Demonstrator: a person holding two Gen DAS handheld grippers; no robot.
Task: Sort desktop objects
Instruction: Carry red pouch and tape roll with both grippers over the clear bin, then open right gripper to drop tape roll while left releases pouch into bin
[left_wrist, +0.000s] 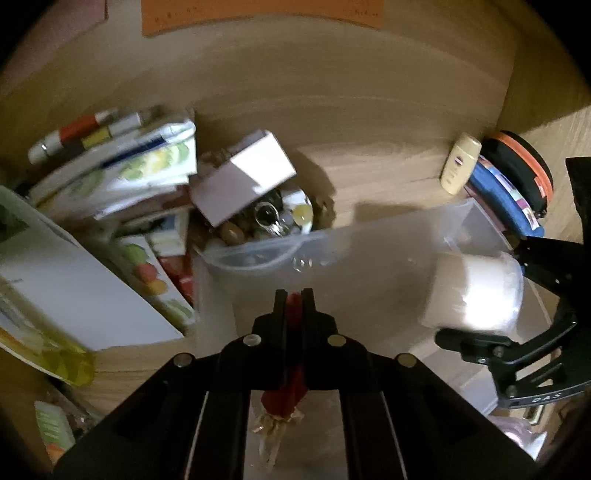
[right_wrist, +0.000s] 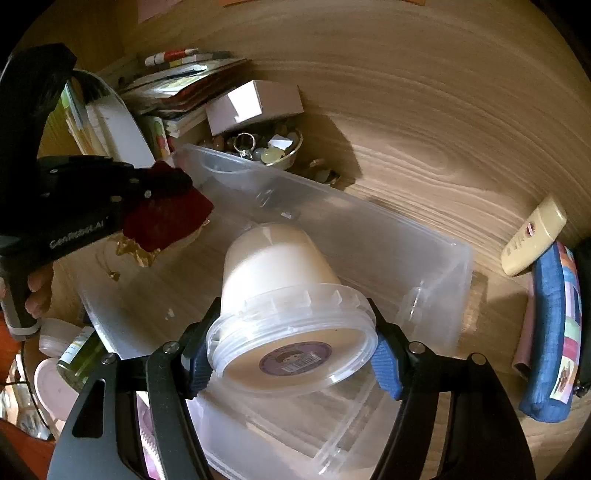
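Wooden desk is stretching far and right, mostly bare there, so that side is giving the freest room for moving. Books are crowding the far left, with a trinket bowl beside them under a pale box. Sitting in the near middle, a clear bin is waiting open, probably as the collecting place; its far rim is lying just beside the bowl. Over the bin, the right gripper is clamping a white tub across its lid end, tilted downward. At the bin's left edge, the left gripper is pinching a red packet, jaws nearly together. Against the right edge, a cream bottle and a blue pouch are narrowing that side.
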